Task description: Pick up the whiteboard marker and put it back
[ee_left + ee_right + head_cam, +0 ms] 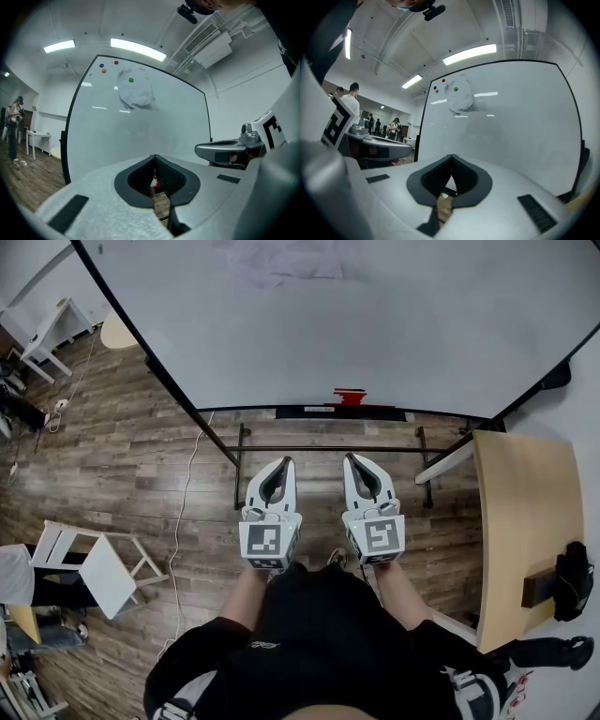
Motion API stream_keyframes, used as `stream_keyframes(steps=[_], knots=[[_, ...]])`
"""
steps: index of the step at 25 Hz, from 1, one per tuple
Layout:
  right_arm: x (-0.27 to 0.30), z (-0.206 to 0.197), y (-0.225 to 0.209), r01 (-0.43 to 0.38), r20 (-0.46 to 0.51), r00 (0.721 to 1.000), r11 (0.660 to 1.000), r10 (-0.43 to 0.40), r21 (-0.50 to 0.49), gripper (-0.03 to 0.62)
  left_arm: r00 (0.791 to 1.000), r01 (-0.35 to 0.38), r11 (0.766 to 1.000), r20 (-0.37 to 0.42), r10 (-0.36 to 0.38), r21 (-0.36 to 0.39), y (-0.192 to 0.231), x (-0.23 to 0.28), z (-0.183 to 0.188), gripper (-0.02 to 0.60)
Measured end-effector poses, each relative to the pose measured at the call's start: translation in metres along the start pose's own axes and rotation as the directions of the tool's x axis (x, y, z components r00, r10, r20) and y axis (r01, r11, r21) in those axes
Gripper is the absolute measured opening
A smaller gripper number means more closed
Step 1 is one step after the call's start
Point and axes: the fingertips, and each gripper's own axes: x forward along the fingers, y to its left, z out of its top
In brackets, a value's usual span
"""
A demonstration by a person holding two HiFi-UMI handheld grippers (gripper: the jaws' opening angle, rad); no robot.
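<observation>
1. Wood-plank floor (141, 465) runs under the whole scene; the person stands on it facing a whiteboard on a black stand.
2. Left gripper (284, 464): held low in front of the body, its jaws pressed together at the tips with nothing pinched between them. The left gripper view shows the same, the dark pads meeting at one point.
3. Right gripper (351, 459): just beside the left one and parallel to it, its jaws likewise closed tip to tip and holding nothing.
4. White chair (101, 570): on the floor, well to the left of the person.
5. Table (525, 512): tan top at the right; a black object (572, 579) sits at its right edge.
6. Tray (300, 413): a dark strip along the whiteboard's lower edge, beyond both grippers.
7. Whiteboard marker (350, 397): red, lying near the middle of the tray, against the board's lower edge and well apart from both grippers.
8. Whiteboard (375, 315): large, white and mostly blank. A grey smudge (136, 93) shows near its upper edge, with small coloured magnets (131, 80) around it.
9. People (352, 101): standing far off in the room, left of the board in the right gripper view.
</observation>
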Motion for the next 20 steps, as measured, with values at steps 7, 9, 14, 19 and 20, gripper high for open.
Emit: stream_keyframes(steps=[7, 9, 14, 19, 20], knots=[[-0.002, -0.001, 0.007, -0.006, -0.005, 1.0, 1.0, 0.006, -0.001, 0.002, 1.0, 0.005, 1.0, -0.003, -0.005, 0.005, 0.002, -0.004, -0.004, 0.006], [-0.002, -0.002, 0.008, -0.007, -0.007, 1.0, 1.0, 0.007, -0.004, 0.002, 1.0, 0.007, 1.0, -0.006, -0.007, 0.003, 0.003, -0.004, -0.006, 0.006], [0.001, -0.002, 0.01, -0.007, -0.01, 1.0, 1.0, 0.007, -0.008, 0.002, 1.0, 0.002, 1.0, -0.015, -0.002, -0.01, 0.005, -0.003, -0.006, 0.006], [0.004, 0.0, 0.012, -0.004, -0.011, 1.0, 1.0, 0.004, -0.015, 0.002, 1.0, -0.005, 1.0, -0.01, 0.005, -0.025, 0.009, -0.002, -0.002, 0.006], [0.004, 0.0, 0.013, -0.003, -0.012, 1.0, 1.0, 0.003, -0.016, 0.002, 1.0, -0.007, 1.0, -0.009, 0.007, -0.023, 0.01, -0.002, -0.001, 0.006]])
